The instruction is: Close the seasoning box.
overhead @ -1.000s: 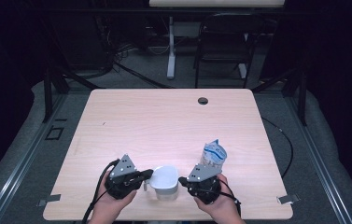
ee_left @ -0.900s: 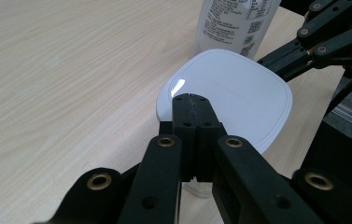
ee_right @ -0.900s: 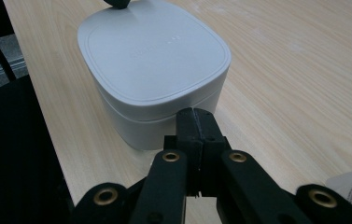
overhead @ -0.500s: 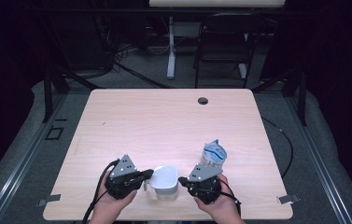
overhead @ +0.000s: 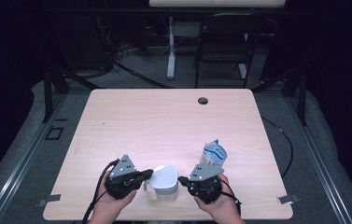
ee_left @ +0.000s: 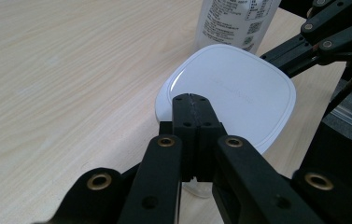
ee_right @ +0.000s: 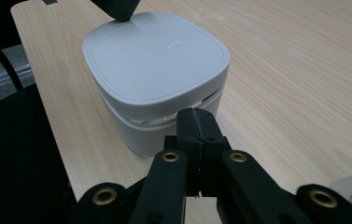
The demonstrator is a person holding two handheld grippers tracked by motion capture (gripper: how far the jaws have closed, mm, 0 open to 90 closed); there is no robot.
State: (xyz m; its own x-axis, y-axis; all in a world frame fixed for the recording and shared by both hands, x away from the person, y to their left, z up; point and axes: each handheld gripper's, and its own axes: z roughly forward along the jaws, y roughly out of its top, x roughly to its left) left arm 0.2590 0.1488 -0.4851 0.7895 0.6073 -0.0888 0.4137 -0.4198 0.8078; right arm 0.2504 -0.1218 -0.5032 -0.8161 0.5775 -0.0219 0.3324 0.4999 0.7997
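Your counter [overhead: 173,121] is pale wood, with a small dark grommet [overhead: 203,100] near its far edge. At the near edge sits the white container [overhead: 165,181], square with rounded corners, its lid slightly raised, between your two hands. A wipes pack [overhead: 213,154] stands just beyond your right hand. Your left tool [overhead: 148,174] has its jaws pressed together, tips over the lid. Your right tool [overhead: 181,179] is likewise pressed together, empty, at the container's side.
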